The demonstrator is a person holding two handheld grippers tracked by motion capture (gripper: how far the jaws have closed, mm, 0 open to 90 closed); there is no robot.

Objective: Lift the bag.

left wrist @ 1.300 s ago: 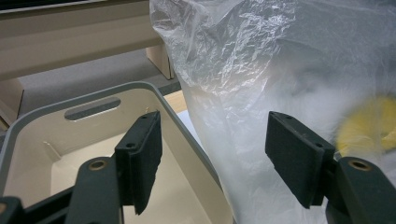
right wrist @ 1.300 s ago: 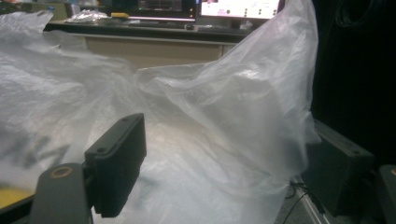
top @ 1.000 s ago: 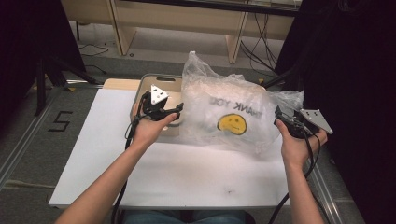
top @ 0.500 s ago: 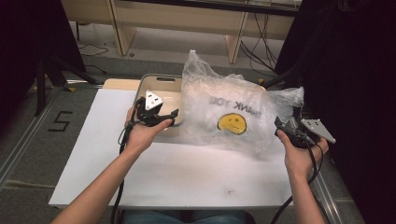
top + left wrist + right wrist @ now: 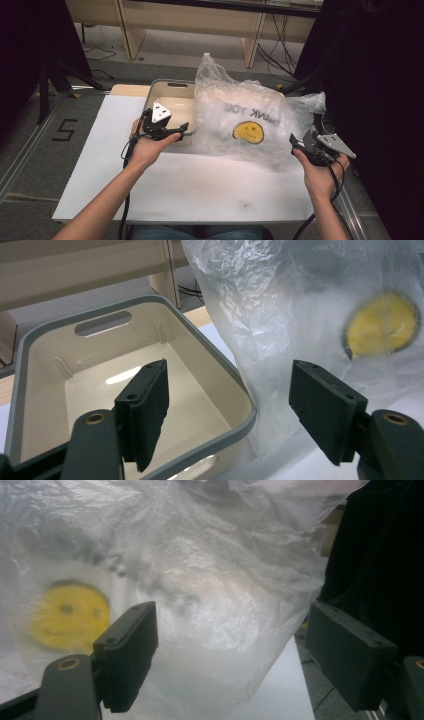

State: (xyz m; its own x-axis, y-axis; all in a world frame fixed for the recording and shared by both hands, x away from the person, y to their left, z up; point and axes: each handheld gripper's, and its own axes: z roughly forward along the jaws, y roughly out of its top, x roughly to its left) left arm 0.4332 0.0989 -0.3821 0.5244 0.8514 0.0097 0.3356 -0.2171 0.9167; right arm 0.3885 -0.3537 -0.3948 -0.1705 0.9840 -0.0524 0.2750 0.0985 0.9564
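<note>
A clear plastic bag (image 5: 250, 117) with a yellow smiley face stands puffed up in the middle of the white table (image 5: 185, 185). Beside its left side sits an empty cream tub (image 5: 170, 102) with a grey rim. My left gripper (image 5: 172, 131) hovers open at the tub's near right corner, one jaw over the tub (image 5: 100, 380) and the other in front of the bag (image 5: 280, 305). My right gripper (image 5: 304, 141) is open at the bag's right edge, the crinkled bag (image 5: 200, 580) between and beyond its jaws, with nothing gripped.
Wooden shelving legs (image 5: 250, 45) and cables stand on the floor behind the table. Dark curtain hangs at the right (image 5: 380, 75). A "5" marking (image 5: 65, 130) is on the floor at the left. Bare white table lies in front of the bag.
My left gripper has drifted slightly left and nearer along the tub's corner. My right gripper has moved a little nearer and lower beside the bag. The bag has not moved.
</note>
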